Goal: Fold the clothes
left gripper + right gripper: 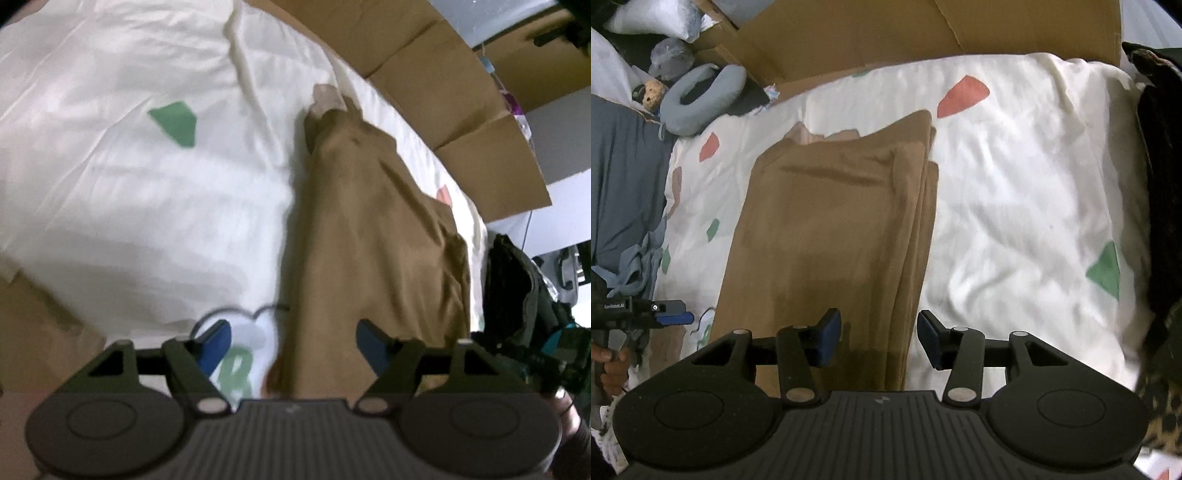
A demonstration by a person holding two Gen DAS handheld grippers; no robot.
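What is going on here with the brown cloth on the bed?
A person is folding clothes with a handheld gripper in each hand. A brown garment lies folded lengthwise into a long strip on a white bedspread with coloured patches. The left gripper and right gripper both stand open just above the near end of the garment, gripping nothing. Cardboard boxes stand behind the bed.
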